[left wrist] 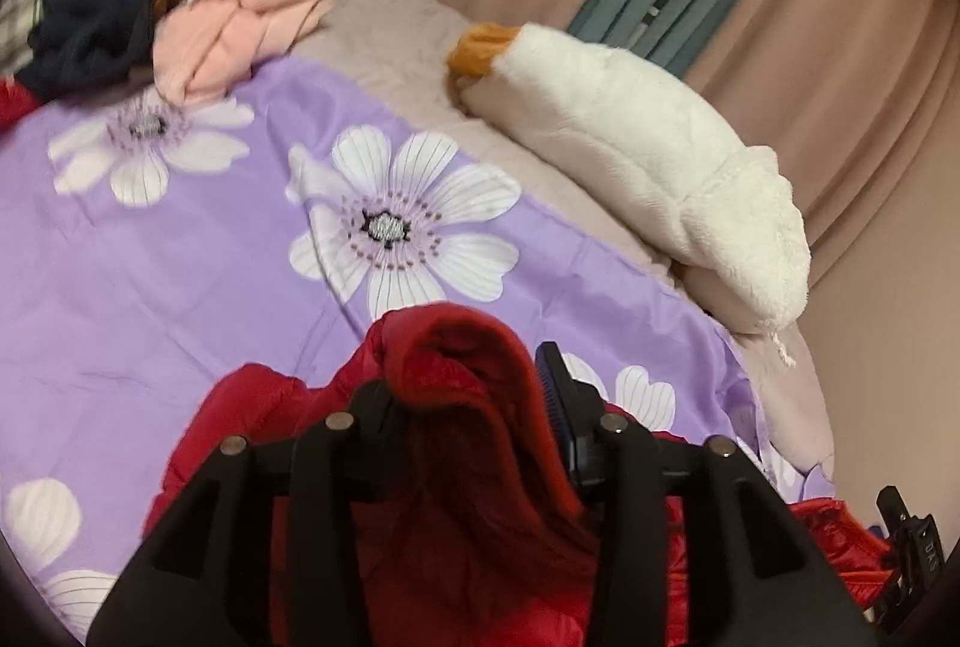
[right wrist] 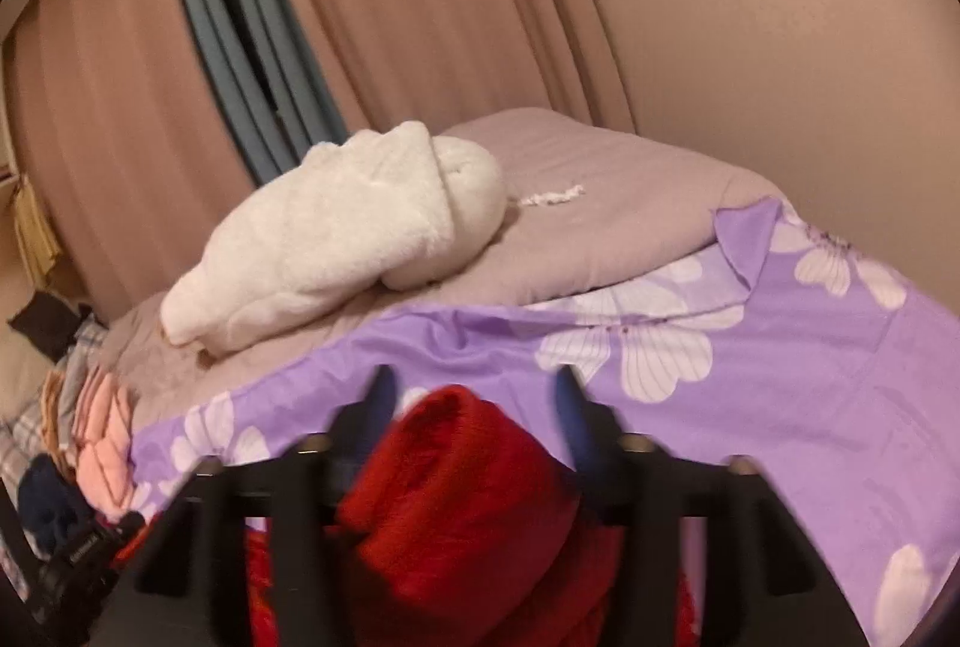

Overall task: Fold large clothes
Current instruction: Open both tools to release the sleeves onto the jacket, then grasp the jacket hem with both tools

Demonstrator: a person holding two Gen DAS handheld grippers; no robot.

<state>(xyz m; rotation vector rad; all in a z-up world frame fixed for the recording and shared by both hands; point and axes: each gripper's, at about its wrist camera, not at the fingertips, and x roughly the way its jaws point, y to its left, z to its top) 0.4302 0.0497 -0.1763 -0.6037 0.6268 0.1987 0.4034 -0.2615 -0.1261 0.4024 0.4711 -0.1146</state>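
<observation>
- My left tongs (left wrist: pixel 474 383) stand part open with a fold of the red jacket (left wrist: pixel 456 347) bunched between the fingers; I cannot tell whether the pads press on it.
- My right tongs (right wrist: pixel 474 395) gape wide, the jacket's red cuff (right wrist: pixel 456 473) between the blue pads (right wrist: pixel 570 419), the right one apart from it.
- The jacket lies on the purple flowered sheet (left wrist: pixel 210 251), near its edge.
- Open sheet ahead; clothes pile (left wrist: pixel 198 11) far left, white plush (left wrist: pixel 648 155) along the far edge.
</observation>
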